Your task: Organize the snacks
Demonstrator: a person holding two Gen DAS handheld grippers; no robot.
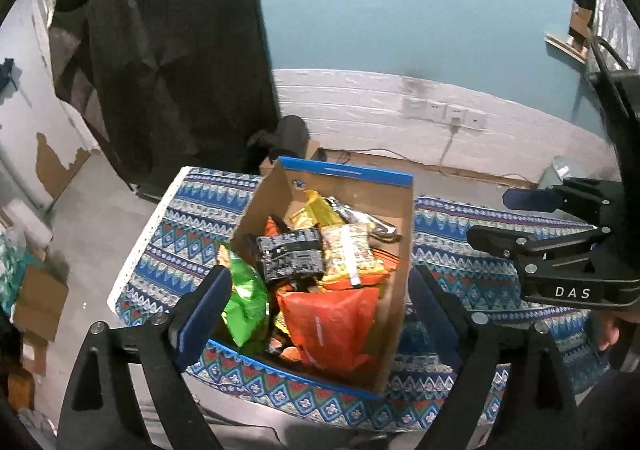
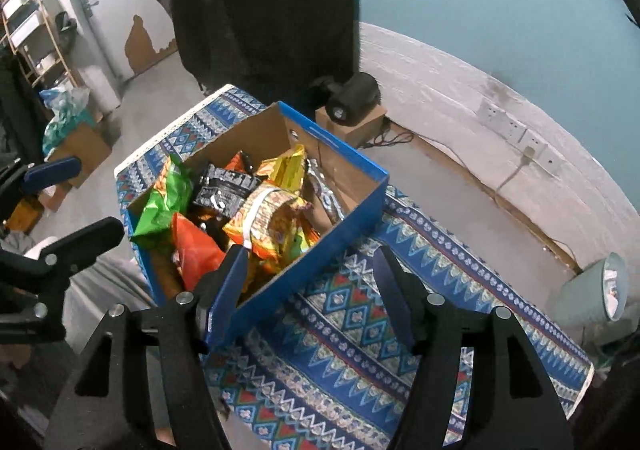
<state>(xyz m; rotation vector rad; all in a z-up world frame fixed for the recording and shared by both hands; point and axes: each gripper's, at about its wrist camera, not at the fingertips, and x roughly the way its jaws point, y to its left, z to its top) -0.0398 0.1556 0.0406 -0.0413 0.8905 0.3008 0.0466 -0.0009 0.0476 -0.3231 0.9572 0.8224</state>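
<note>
Patterned cloth (image 2: 360, 314): box (image 2: 320, 242) (snack packets (image 2: 264, 218))

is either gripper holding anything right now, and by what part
Nothing is held. The left gripper and right gripper are both open above the snack box.

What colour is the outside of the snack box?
Blue; the snack box shows it best in the right wrist view.

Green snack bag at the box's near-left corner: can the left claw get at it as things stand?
Probably yes. The green snack bag lies on top of the pile in the open box, nothing covering it, and the left claw hangs open just above; only the near box wall crowds it.
</note>
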